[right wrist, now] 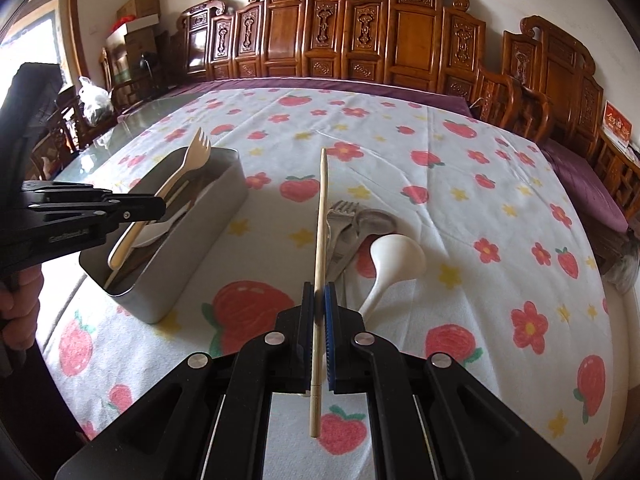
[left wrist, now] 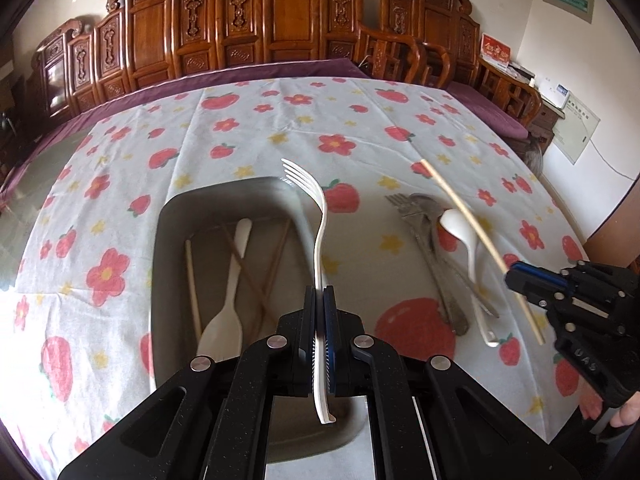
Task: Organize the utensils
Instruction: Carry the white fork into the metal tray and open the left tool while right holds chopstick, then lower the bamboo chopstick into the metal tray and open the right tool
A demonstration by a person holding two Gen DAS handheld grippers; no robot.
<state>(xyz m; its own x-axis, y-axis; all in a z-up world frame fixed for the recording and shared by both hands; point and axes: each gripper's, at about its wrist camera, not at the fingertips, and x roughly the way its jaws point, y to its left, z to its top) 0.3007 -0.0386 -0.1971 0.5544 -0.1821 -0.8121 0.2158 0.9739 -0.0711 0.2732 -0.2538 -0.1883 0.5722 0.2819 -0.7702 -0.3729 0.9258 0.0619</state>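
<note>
My left gripper is shut on a white plastic fork, held tines up above the grey metal box. In the box lie a white spoon and several wooden chopsticks. My right gripper is shut on a single wooden chopstick, held in the air over the table to the right of the box. On the cloth under it lie metal forks and a spoon and a white ladle spoon. The left view shows the right gripper with its chopstick.
The table carries a white cloth with red fruit and flowers. Carved wooden chairs line its far edge. A hand holds the left gripper's handle at the left border. Boxes stand in the far left corner.
</note>
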